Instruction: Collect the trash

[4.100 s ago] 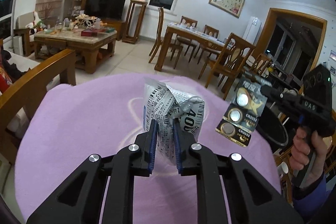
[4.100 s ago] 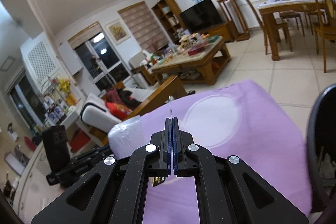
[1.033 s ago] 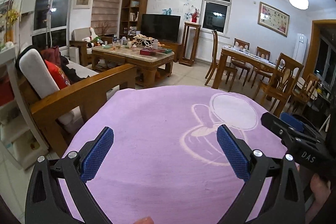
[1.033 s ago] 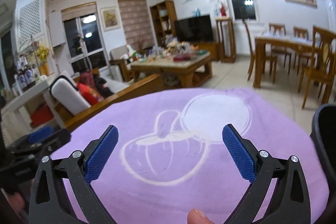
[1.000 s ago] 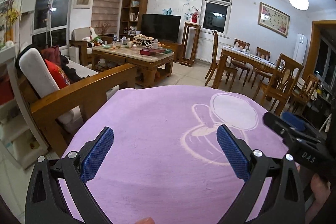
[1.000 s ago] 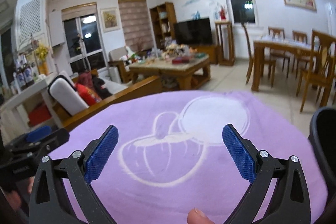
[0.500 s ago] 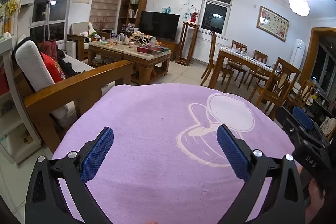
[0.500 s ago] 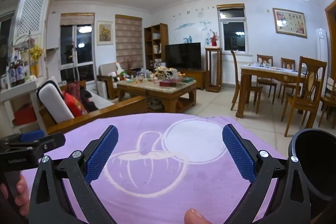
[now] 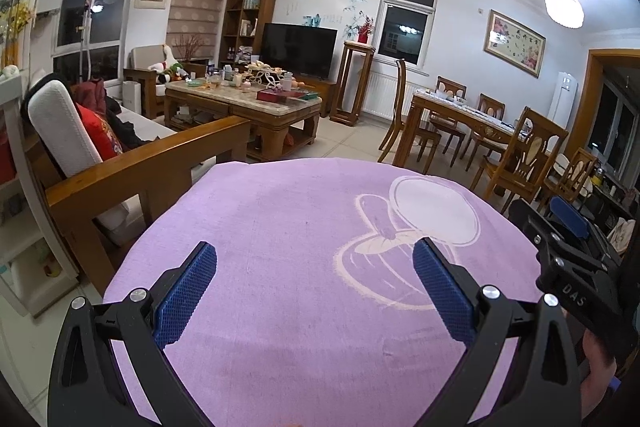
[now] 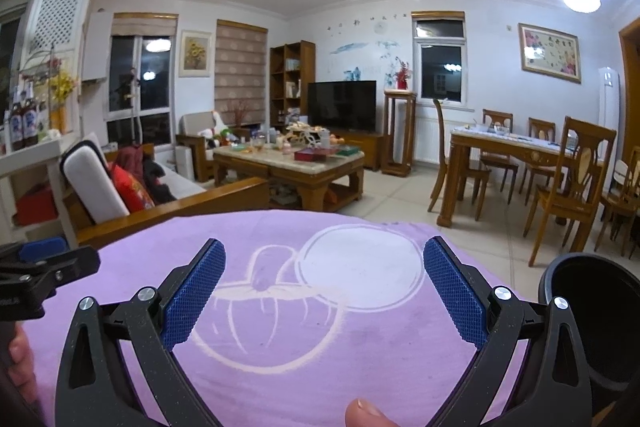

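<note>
Both your left claw (image 9: 314,285) and right claw (image 10: 324,285) hang released and empty over the bare purple surface (image 9: 280,227), no trash in sight, bin (image 10: 592,311) at right, so the collecting looks finished.

A round table is covered by a purple cloth (image 9: 304,267) – a pale cartoon outline (image 9: 416,227) with a large white circle is printed on it, toward the right side in the left wrist view, centred in the right wrist view. Nothing is seen lying on the cloth itself. A black bin (image 10: 588,323) is seen just beside the table's right edge – whether touching cannot be told.
</note>
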A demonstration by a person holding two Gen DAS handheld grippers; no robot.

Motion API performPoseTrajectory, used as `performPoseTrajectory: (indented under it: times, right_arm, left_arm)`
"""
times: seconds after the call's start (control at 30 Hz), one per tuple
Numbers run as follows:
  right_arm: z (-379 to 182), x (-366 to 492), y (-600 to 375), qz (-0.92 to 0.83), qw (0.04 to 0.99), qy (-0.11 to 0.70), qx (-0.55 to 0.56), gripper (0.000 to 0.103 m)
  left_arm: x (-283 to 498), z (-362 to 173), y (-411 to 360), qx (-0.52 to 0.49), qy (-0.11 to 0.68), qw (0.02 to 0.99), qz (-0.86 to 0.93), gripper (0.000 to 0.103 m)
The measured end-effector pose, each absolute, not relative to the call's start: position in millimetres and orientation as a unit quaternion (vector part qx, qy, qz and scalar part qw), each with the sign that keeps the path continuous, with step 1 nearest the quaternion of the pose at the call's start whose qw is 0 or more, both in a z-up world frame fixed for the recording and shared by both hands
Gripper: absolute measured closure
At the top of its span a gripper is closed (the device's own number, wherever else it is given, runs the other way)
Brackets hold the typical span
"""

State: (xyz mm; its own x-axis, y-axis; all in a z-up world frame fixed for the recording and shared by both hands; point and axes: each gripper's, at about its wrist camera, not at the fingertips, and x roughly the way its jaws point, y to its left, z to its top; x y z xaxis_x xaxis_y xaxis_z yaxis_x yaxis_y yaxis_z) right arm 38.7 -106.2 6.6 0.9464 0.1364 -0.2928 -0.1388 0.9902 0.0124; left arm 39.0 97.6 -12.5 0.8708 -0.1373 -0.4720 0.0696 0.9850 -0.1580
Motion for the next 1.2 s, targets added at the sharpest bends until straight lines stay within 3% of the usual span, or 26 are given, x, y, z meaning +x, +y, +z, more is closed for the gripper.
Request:
performPoseTrajectory:
  times: [1.2]
  right_arm:
    - [21.3,20.6,-109.6,0.116,0.983,0.137,0.024,0.005]
  left_arm:
    - [22.2,-7.1,84.9,-0.02,0.214,0.976,0.044,0.005]
